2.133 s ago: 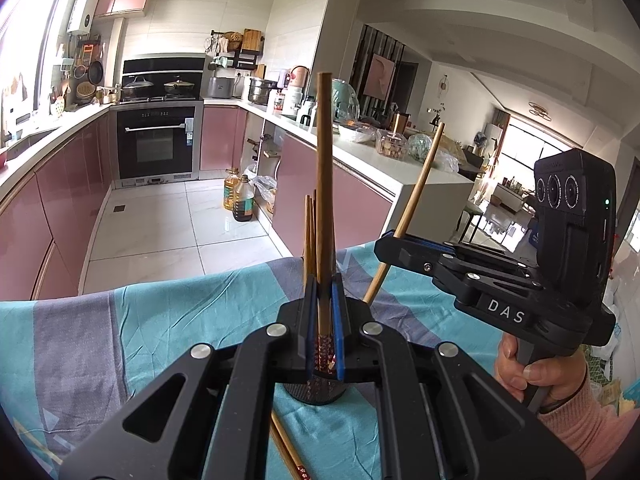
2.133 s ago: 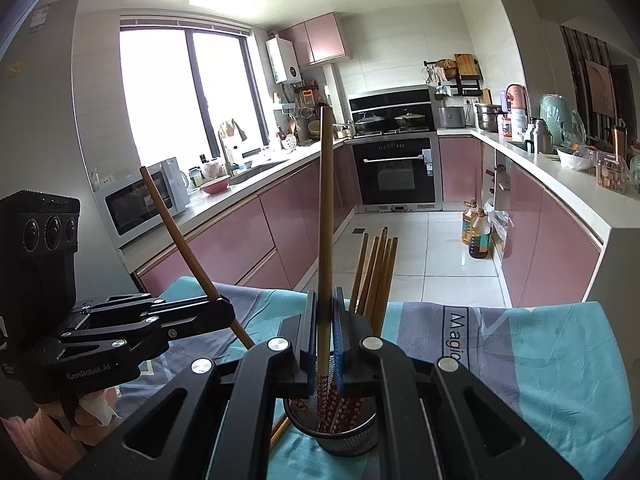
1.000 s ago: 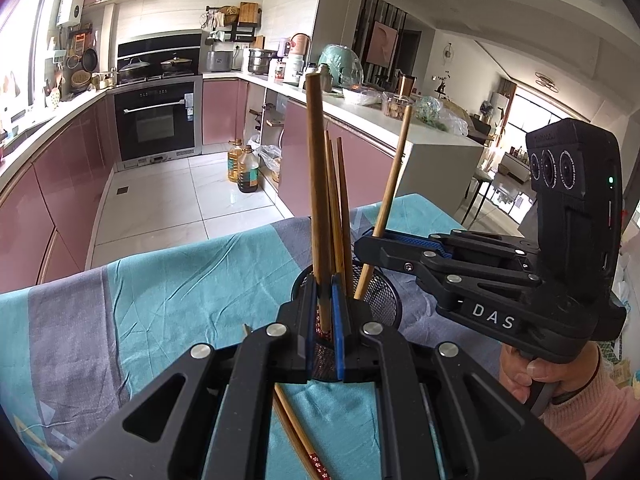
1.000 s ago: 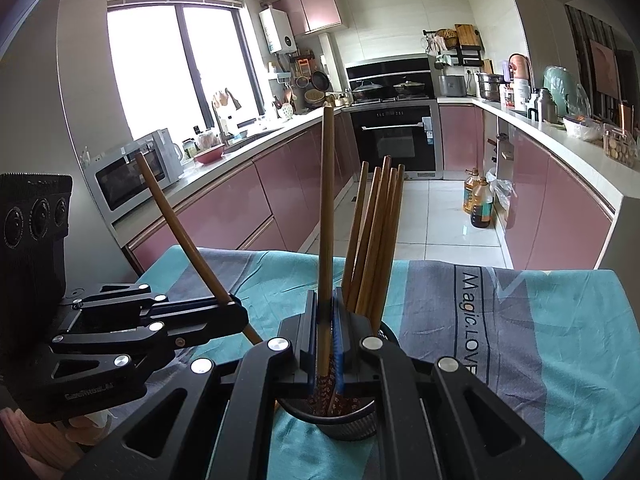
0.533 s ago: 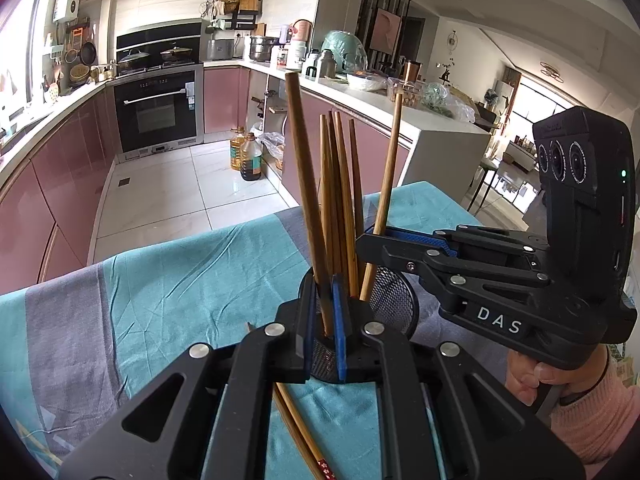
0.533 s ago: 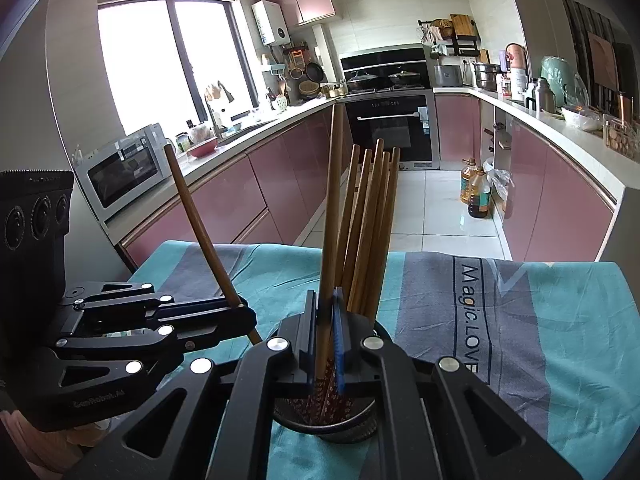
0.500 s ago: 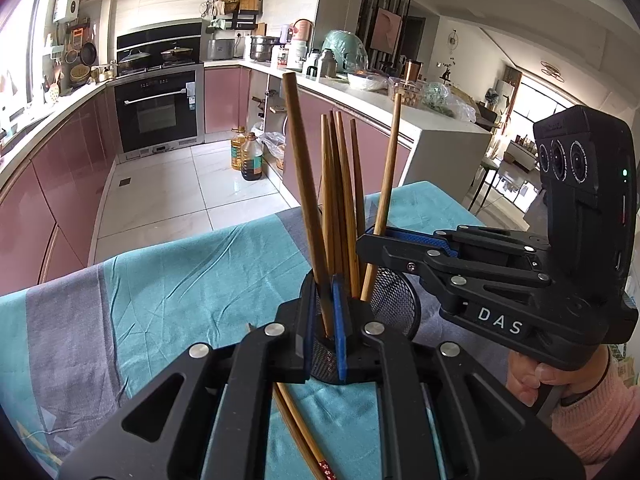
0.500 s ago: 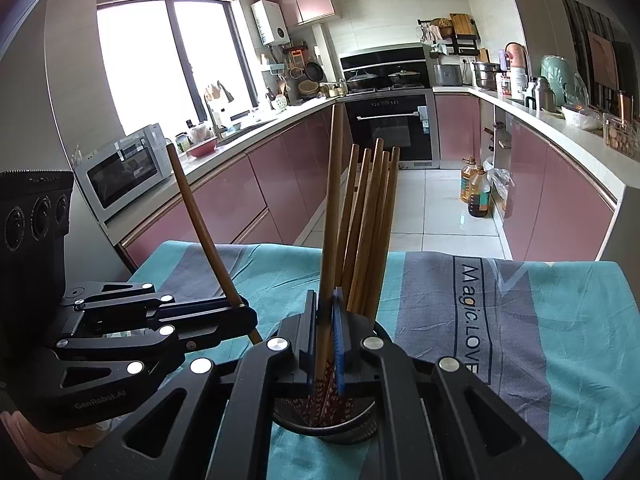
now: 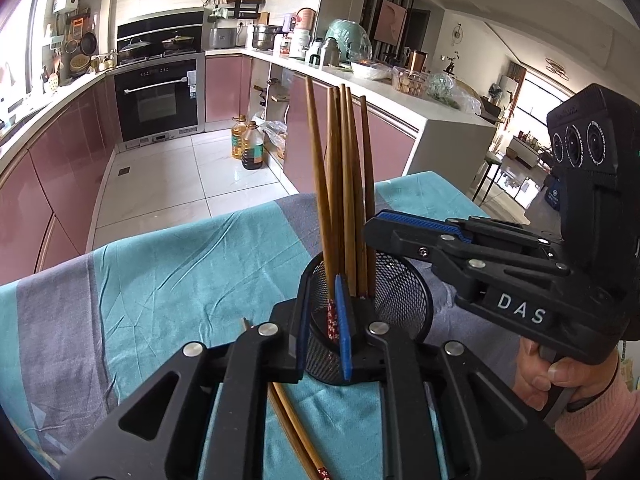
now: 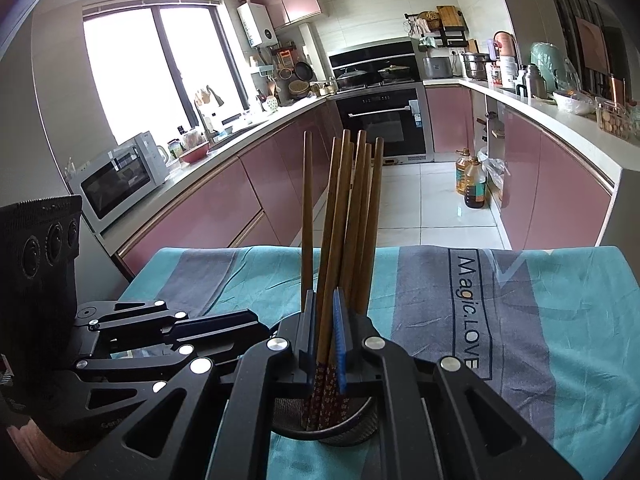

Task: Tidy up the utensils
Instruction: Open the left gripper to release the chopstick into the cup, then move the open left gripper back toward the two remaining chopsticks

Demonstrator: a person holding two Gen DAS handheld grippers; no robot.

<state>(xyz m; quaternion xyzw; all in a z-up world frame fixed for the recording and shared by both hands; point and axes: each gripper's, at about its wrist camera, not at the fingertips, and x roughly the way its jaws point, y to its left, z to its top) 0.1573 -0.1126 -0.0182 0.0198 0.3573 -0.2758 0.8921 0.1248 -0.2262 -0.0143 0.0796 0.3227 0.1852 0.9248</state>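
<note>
Both brown wooden chopsticks (image 9: 320, 184) had dropped into the black mesh cup (image 9: 404, 292), joining others. Left gripper (image 9: 322, 336) had just spread slightly at six o'clock; right gripper (image 10: 324, 344) looked loosely pinched around one.

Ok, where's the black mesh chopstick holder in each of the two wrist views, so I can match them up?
Left wrist view: the mesh holder sits just right of centre, low, beyond the left gripper, on the teal cloth.
Right wrist view: the mesh holder is at bottom centre, mostly hidden under the right gripper.
Shared landmark: the black built-in oven at the back of the kitchen.
</note>
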